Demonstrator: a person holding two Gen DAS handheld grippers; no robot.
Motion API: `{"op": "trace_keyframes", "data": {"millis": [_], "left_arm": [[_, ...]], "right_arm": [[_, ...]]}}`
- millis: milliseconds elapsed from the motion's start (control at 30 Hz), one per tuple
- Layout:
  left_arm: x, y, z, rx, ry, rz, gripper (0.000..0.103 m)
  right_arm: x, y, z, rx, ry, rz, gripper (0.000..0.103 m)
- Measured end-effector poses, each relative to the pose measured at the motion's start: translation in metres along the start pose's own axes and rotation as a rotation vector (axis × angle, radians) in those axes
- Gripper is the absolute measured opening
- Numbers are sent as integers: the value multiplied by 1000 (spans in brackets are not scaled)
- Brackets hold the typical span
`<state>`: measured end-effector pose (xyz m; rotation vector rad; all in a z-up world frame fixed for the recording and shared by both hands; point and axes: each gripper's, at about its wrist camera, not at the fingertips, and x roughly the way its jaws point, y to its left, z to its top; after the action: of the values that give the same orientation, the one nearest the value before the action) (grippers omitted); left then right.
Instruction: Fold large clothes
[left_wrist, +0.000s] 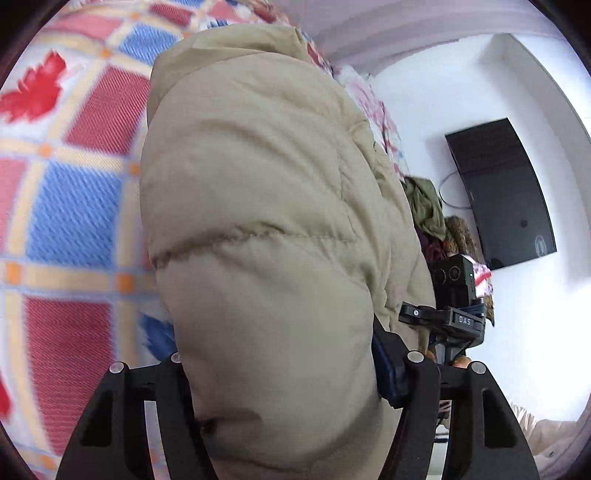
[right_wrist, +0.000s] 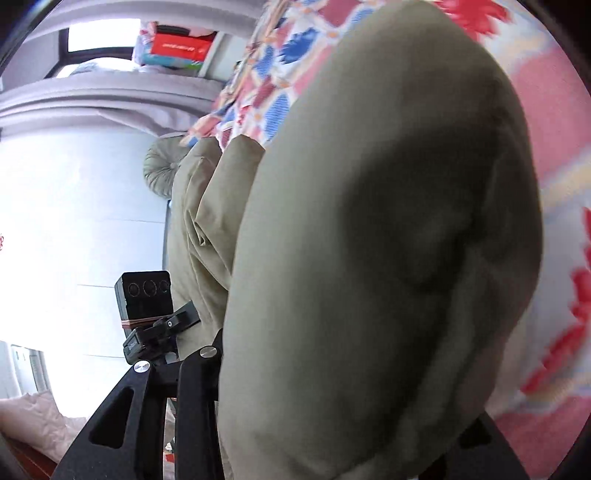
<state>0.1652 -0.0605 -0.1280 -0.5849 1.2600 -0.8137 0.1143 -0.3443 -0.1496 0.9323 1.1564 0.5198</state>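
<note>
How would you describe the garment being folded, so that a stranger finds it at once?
Look at the bed with the red, blue and white patterned blanket. Over it hangs a beige padded jacket, held in both grippers. Unlike the crumpled olive garment near the wall-mounted black screen, it is puffy, plain and stitched across.

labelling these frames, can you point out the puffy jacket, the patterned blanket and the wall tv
puffy jacket (left_wrist: 258, 206), left wrist view, on its quilted panel above the seam
patterned blanket (left_wrist: 74, 214), left wrist view, on a blue square
wall tv (left_wrist: 506, 192), left wrist view, middle of the dark screen
</note>
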Motion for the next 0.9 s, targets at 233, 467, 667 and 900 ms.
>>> {"op": "trace_keyframes", "data": {"millis": [233,467,667,900], "left_arm": [[-62,64,61,-23,-100,93,68],[-61,141,89,-69,-129,201,72],[-48,182,73,-114,-155,205,85],[-83,154,58,-24,-220,419,85]], "right_arm": [[100,43,56,-49,26,33,42],[179,34,82,-17,32,-42,45],[197,12,81,41,17,-63,55],[148,45,48,-30,-28,-254,59]]}}
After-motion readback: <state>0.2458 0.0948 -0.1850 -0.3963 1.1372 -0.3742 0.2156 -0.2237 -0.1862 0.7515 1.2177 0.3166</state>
